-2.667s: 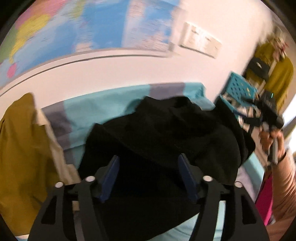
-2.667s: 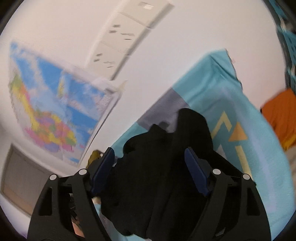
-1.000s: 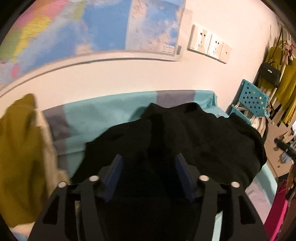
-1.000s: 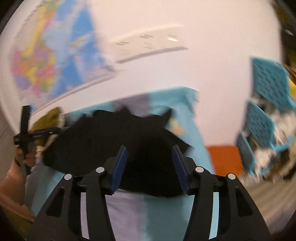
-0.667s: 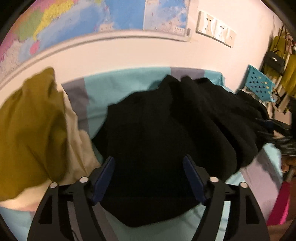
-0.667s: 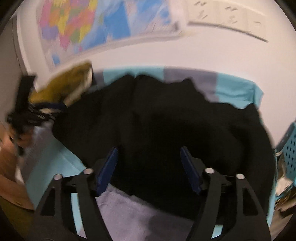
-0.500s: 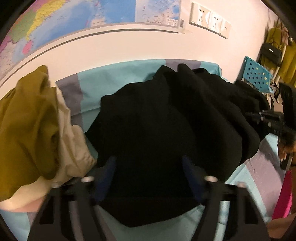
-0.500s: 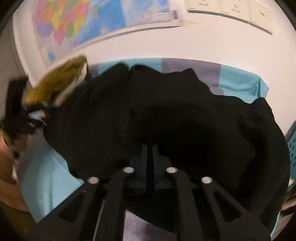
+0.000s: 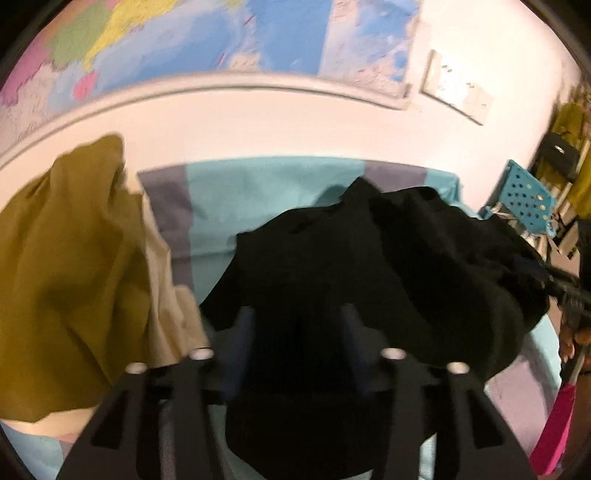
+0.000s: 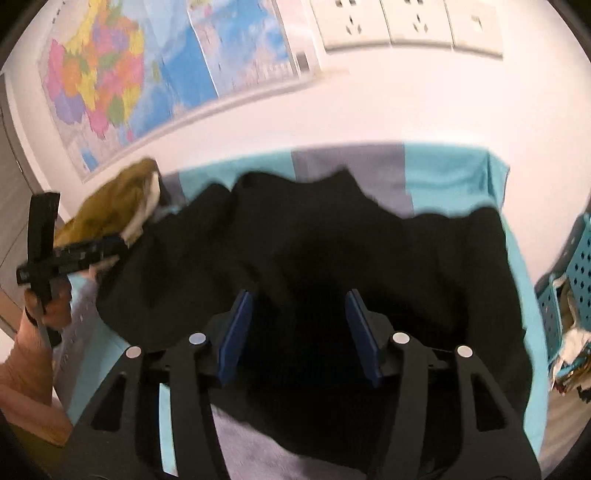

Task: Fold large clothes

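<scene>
- The bed cover (image 10: 443, 173), teal with grey bands, carries everything; its far edge runs along a white wall hung with a map (image 10: 122, 74) and a row of sockets (image 10: 406, 26).
- The black garment (image 10: 314, 258) lies heaped across the middle of the cover, reaching from near the far edge toward the right edge. Against the views of a second ago it has spread wider and lower, a sign it has been laid down rather than carried.
- A mustard garment (image 9: 66, 266) over a cream one sits in a pile at the left end of the cover, touching the black cloth's left margin.
- A blue perforated basket (image 9: 528, 195) stands off the right end of the bed.
- The right gripper (image 10: 301, 328), fully together half a second ago, has just reopened; its blue pads now stand apart over black cloth and clamp nothing.
- The left gripper (image 9: 295, 332) has likewise just widened, fingers apart above the near hem of the black garment; motion blur hides whether any pad touches the cloth.
- Judgement: with both claws released, the garment appears set down for flattening, and no fold is yet made; the next grasp probably needs an edge or corner that the dark heap makes hard to pick out.
</scene>
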